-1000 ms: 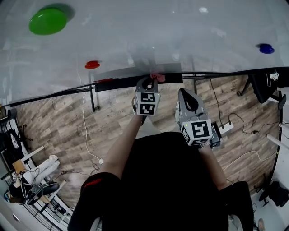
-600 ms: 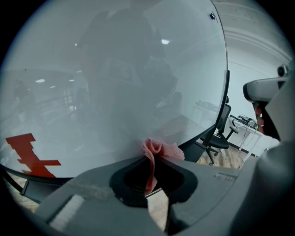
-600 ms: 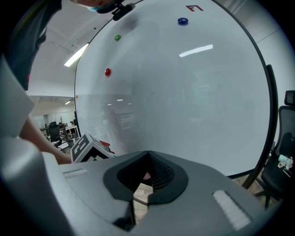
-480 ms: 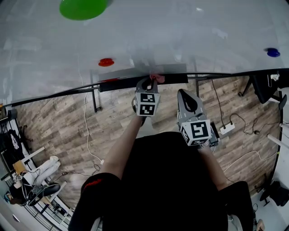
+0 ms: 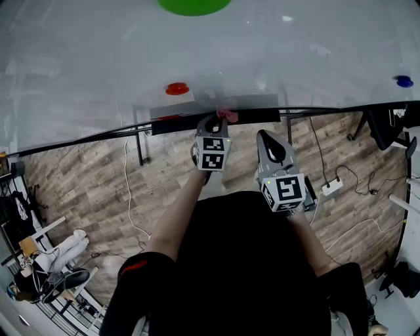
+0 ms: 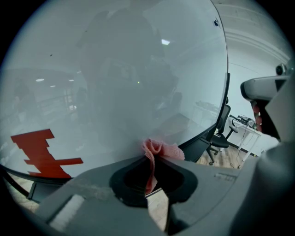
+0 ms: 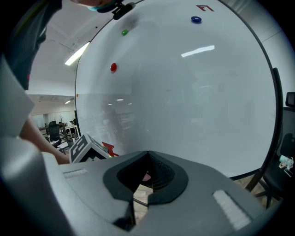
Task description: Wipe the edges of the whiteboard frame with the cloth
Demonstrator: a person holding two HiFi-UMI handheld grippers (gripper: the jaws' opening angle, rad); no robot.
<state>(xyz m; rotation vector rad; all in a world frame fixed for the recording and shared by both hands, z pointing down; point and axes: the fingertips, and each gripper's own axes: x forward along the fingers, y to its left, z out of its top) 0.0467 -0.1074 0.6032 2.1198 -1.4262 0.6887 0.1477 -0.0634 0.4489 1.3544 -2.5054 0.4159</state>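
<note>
Head view: the whiteboard [image 5: 275, 52] fills the top. A green magnet [image 5: 194, 5] is cut off by the upper edge of the picture, while a red magnet [image 5: 177, 88] and a blue magnet [image 5: 405, 81] show whole. The left gripper [image 5: 222, 119] reaches forward on an outstretched forearm, its tips at the dark lower frame [image 5: 79, 139]. Only a small tuft of the pink cloth [image 5: 228, 115] shows past them. The right gripper [image 5: 266, 135] is held lower and nearer the body, apart from the board.

Left gripper view: the jaws are clamped on the cloth, which bunches out beyond the tips and touches the board just above the frame's lower edge. The rest of the cloth hangs down inside the jaw opening. A red mark [image 6: 44, 150] lies on the board to the left.

Right gripper view: the jaws are closed together with nothing between them. A pink speck shows through the opening behind the tips, too small to identify. The left gripper's marker cube [image 7: 85, 147] shows at the left.
</note>
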